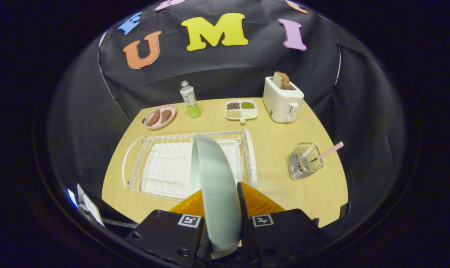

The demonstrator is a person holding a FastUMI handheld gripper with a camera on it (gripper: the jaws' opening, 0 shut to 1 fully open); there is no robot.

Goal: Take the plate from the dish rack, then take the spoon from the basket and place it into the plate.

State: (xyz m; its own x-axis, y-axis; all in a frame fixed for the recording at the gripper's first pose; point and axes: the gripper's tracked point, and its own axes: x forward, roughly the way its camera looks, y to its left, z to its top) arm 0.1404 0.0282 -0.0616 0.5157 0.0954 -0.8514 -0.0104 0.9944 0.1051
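Gripper view. Landmark = dish rack.

Bench [277, 156]: light wood top, carries all items, black cloth wall behind.

Dish rack [161, 167]: white wire, w/ white tray beneath, on bench just ahead of gripper. Slots seen in this view hold no dishes.

Plate [215, 186]: pale grey-green, held on edge, upright, rim pointing away from gripper, in front of rack's right half and hiding part of it. Whether it touches the wires cannot be told.

Gripper [221, 203]: narrow set, both fingers pressing plate's two faces, one per side; plate's lower edge sits between them.

Toaster [282, 100]: white, beyond rack & to its right, near wall; bread slice [281, 80] standing in slot.

Basket [305, 160]: small wire holder, right of rack, well apart from it, tilted.

Spoon [329, 151]: in basket, pink-patterned handle sticking out up & to right.

Pink dish [160, 117]: beyond rack's left end, two brown pieces on it.

Divided tray [241, 110]: white, four compartments w/ dark, green and pale fillings, beyond rack's right end, between bottle and toaster.

Bottle [190, 99]: beyond rack, centre, upright, green liquid at base, between pink dish and divided tray.
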